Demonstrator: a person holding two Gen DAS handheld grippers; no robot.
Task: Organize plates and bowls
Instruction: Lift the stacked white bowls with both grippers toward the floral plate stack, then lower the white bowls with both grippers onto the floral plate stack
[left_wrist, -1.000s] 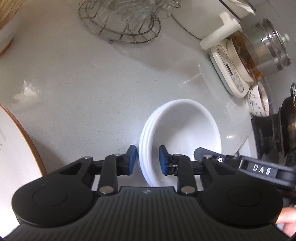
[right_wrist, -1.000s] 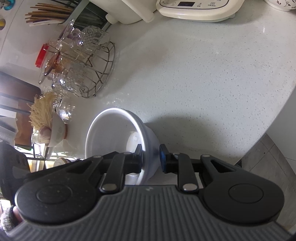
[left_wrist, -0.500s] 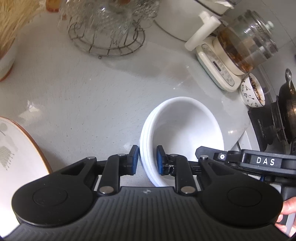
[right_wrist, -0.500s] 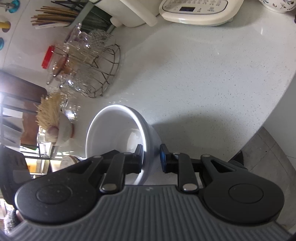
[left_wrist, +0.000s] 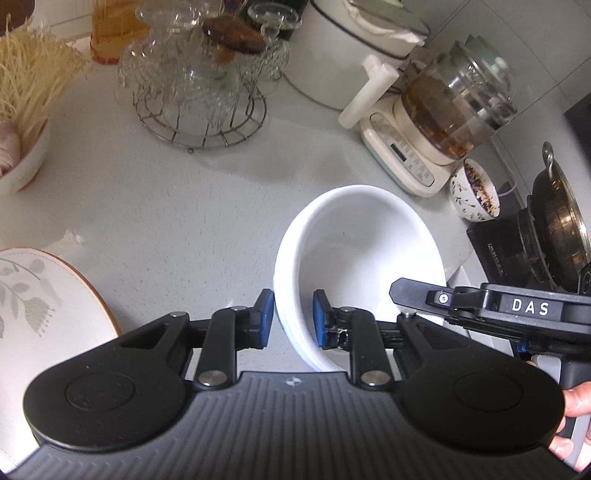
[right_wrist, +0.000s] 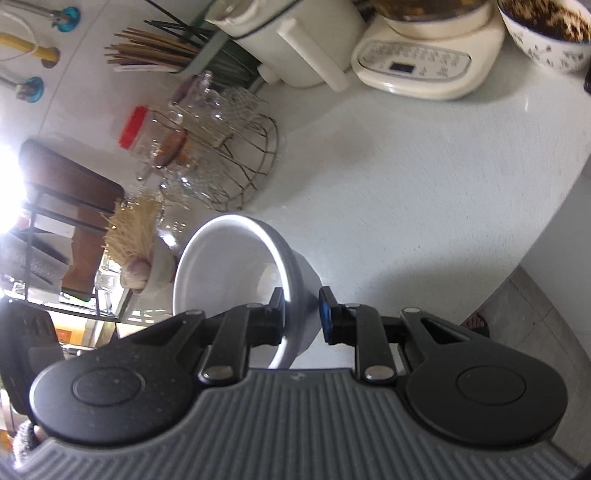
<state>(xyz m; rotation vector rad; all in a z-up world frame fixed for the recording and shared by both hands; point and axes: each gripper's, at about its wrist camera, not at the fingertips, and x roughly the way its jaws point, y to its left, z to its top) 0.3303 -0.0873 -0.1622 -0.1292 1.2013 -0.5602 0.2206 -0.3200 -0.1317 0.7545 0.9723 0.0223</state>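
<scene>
Soft daylight fills both views. In the right wrist view a blown-out white glare burns at the far left edge, probably a window, and the bowl (right_wrist: 236, 280) rim catches a bright arc. Beyond the right gripper (right_wrist: 302, 314) the bowl casts a broad soft shadow on the tabletop (right_wrist: 424, 177). Fisheye bending curves the edges; the glasses in the rack (left_wrist: 201, 79) beyond the left gripper (left_wrist: 293, 319) look slightly smeared.

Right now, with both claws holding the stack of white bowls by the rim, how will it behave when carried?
The stack of white bowls looks rigid and glazed, so probably slippery and breakable. The left claw and right claw pinch opposite rims; nested bowls may shift if tilted. Likely heavy.
</scene>
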